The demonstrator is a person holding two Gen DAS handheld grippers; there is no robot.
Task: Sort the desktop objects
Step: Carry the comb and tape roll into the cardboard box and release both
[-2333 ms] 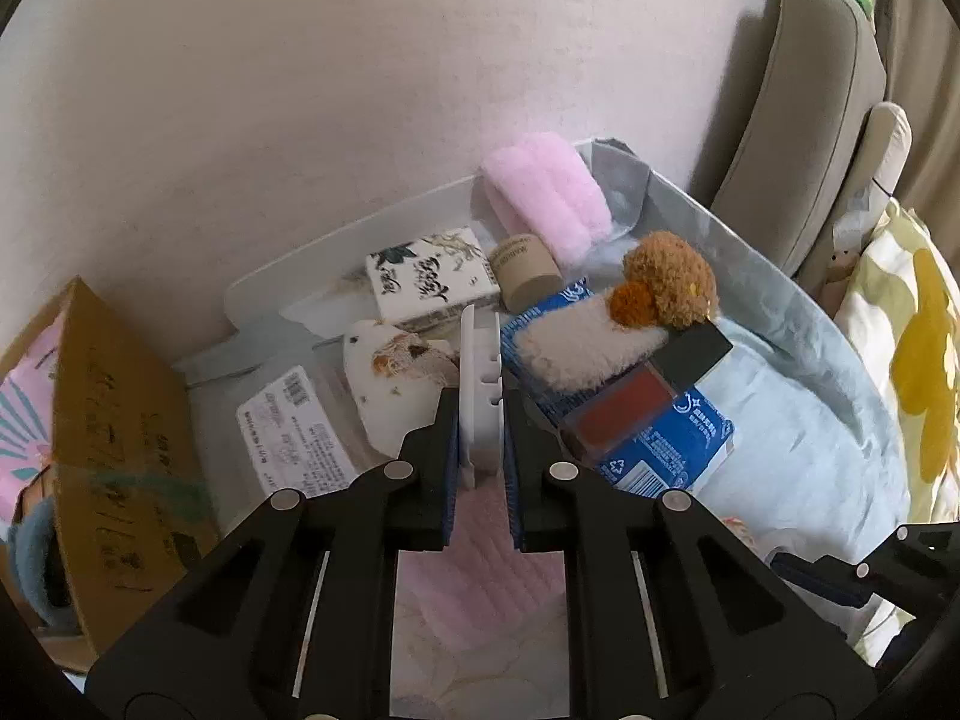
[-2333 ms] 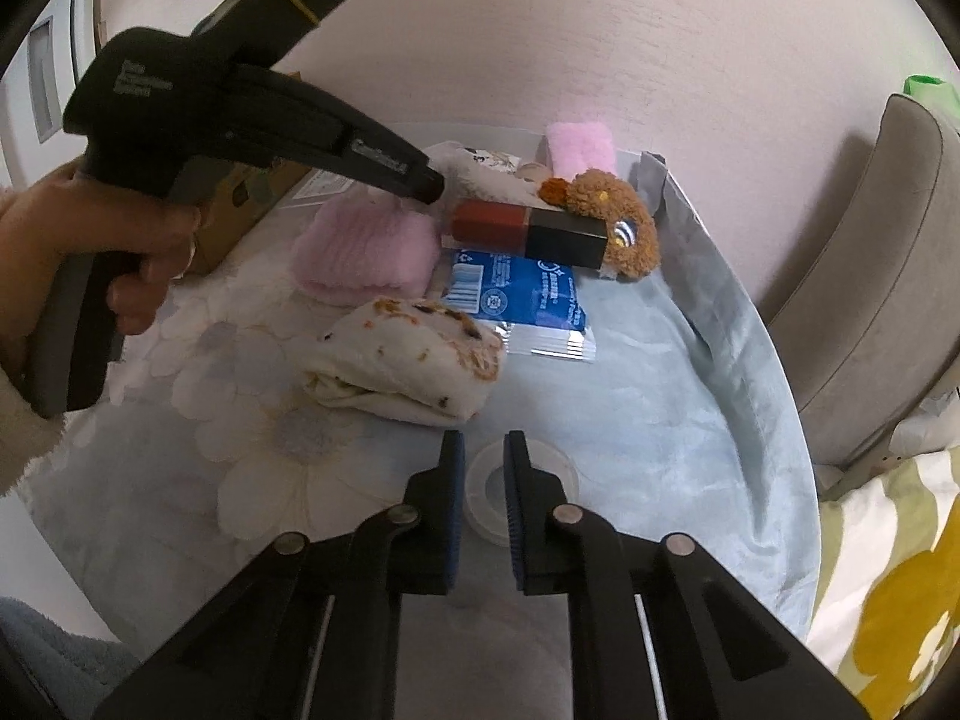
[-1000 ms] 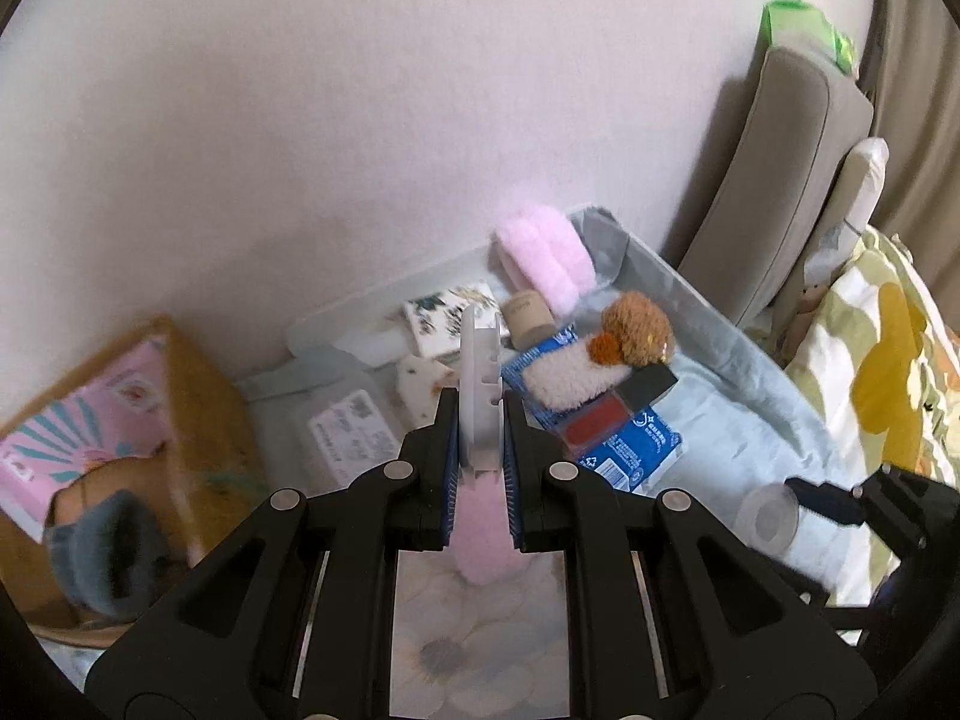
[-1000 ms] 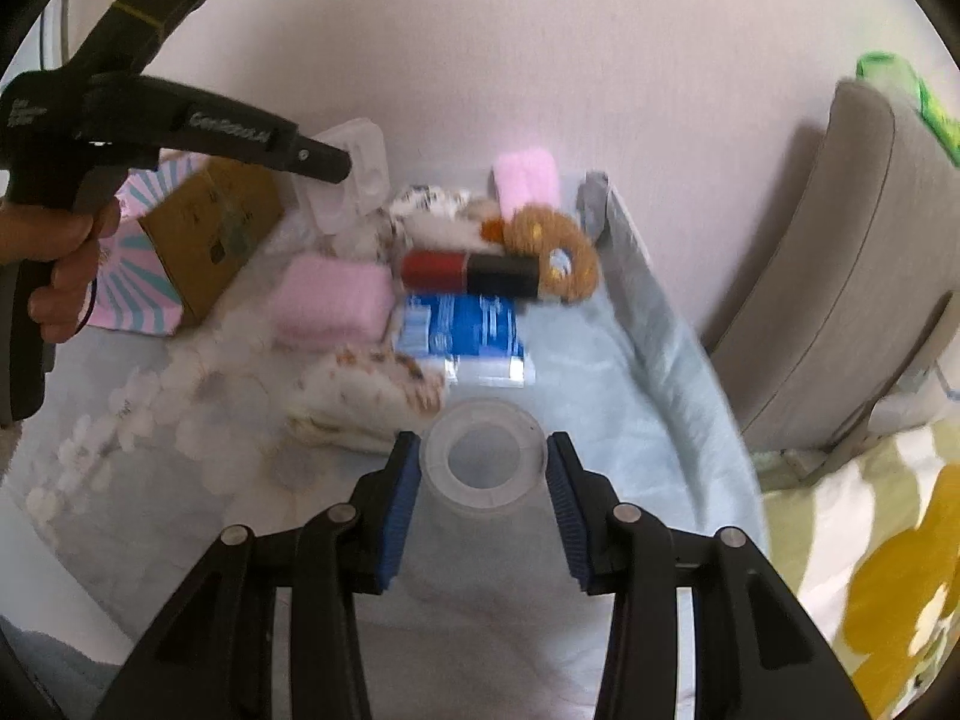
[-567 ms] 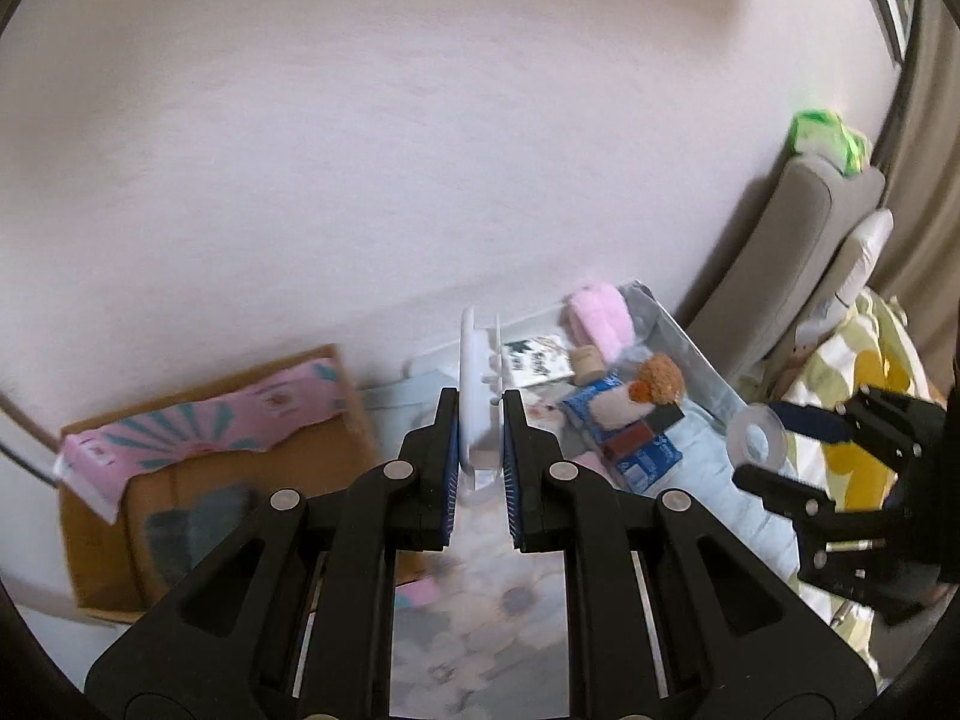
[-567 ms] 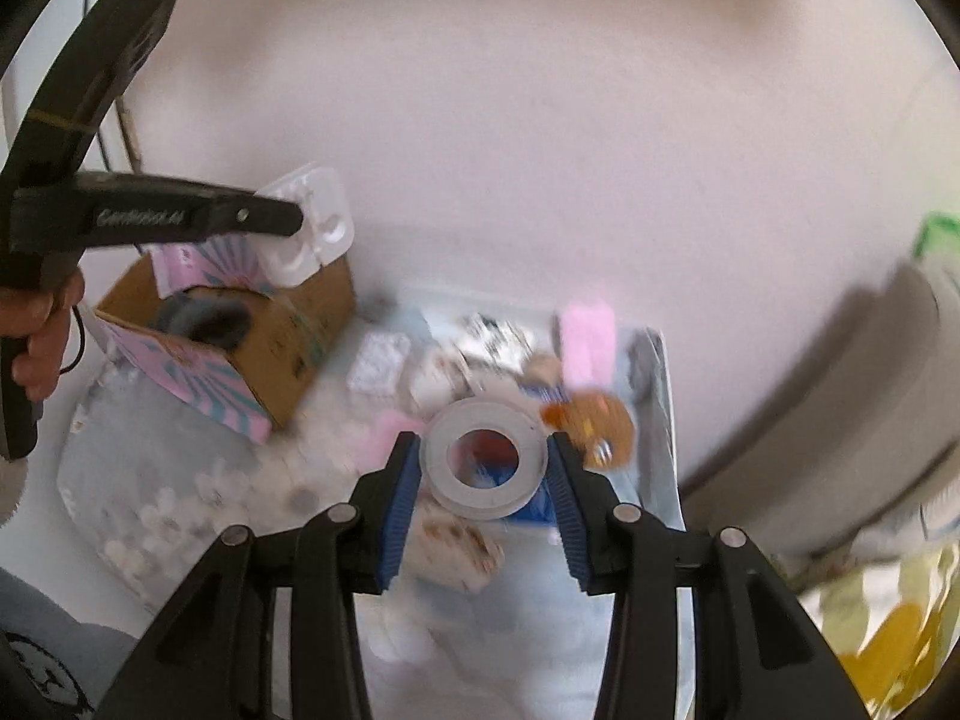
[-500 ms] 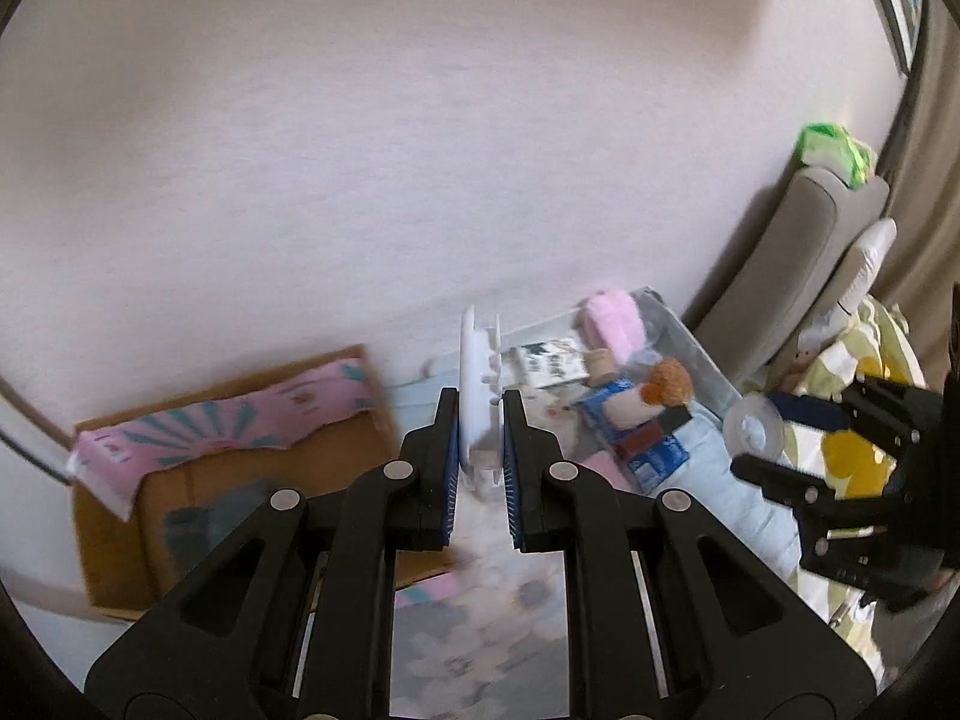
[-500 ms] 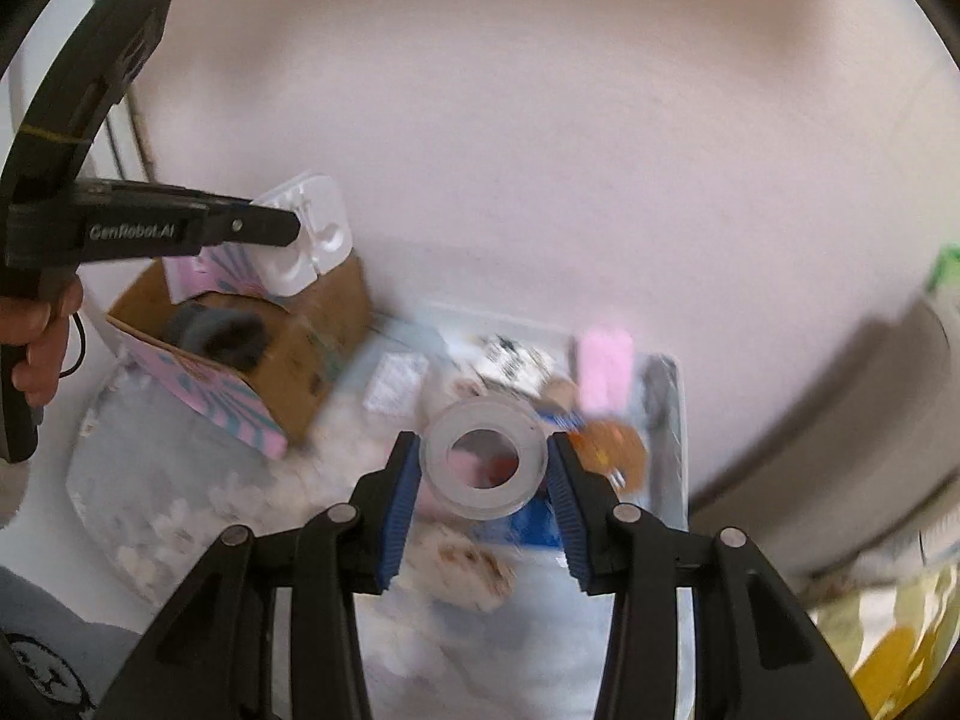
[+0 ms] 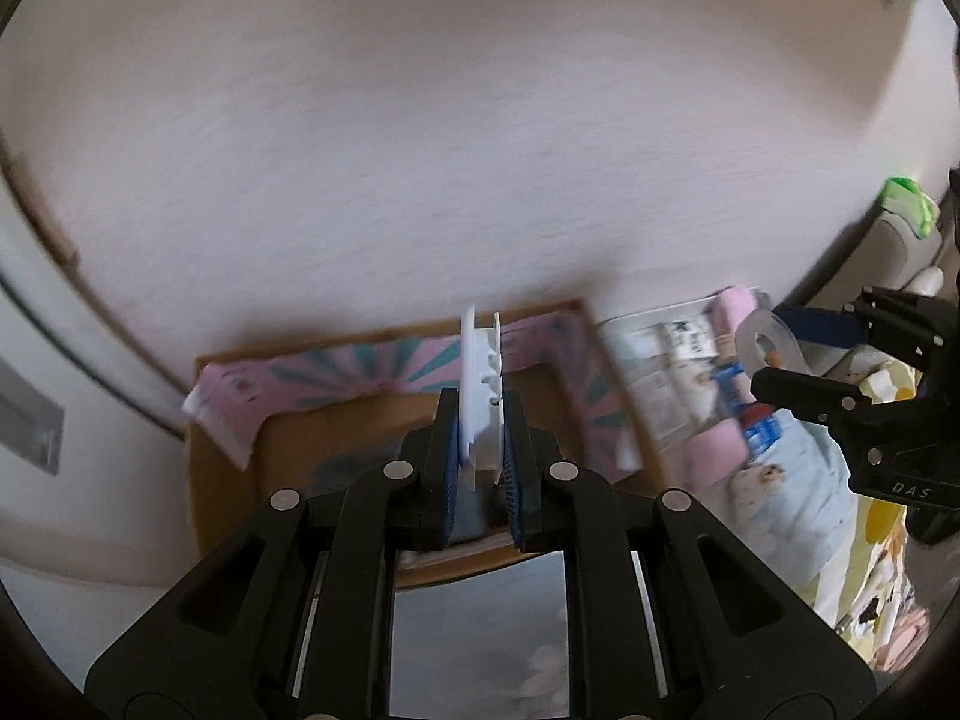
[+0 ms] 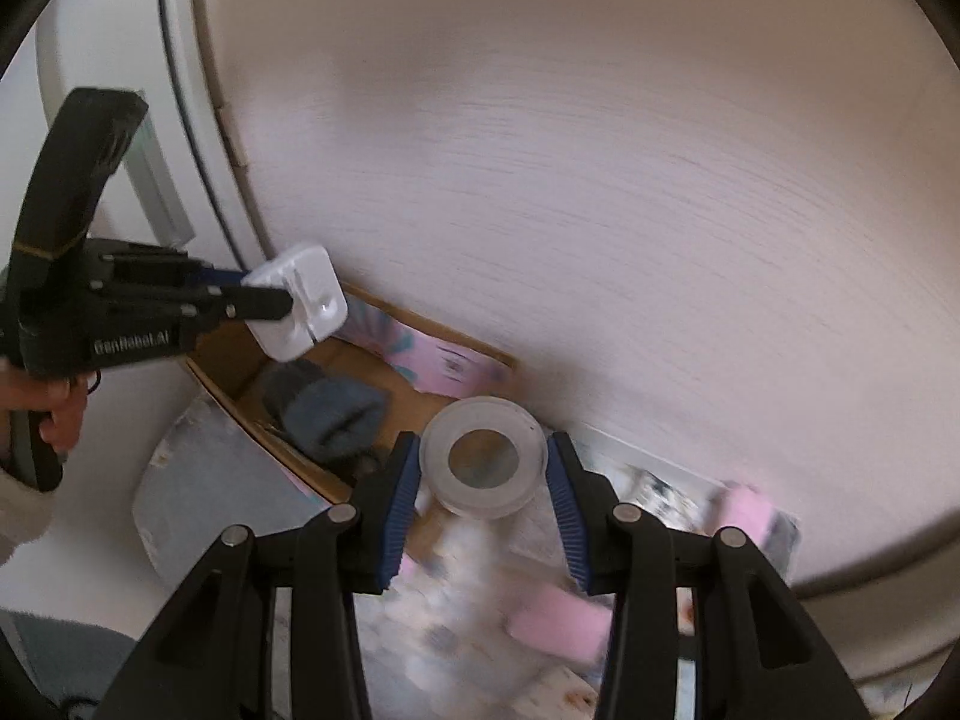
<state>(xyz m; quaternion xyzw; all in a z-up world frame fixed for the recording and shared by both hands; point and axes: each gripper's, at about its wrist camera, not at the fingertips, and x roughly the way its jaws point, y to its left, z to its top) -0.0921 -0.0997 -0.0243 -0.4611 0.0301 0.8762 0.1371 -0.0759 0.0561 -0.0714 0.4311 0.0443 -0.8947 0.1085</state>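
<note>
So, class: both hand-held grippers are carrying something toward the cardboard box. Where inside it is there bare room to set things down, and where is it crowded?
Inside the cardboard box, bare brown floor shows along the far wall, between the grey cloth bundle and the pink patterned flap. The near corner is crowded by that bundle. Right of the box, the bed surface is packed with blurred items, including a pink pad.

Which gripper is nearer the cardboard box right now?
Left. The left gripper, shut on a white plastic piece, hangs over the cardboard box. The right gripper, holding the tape roll, sits off the box's near corner.
</note>
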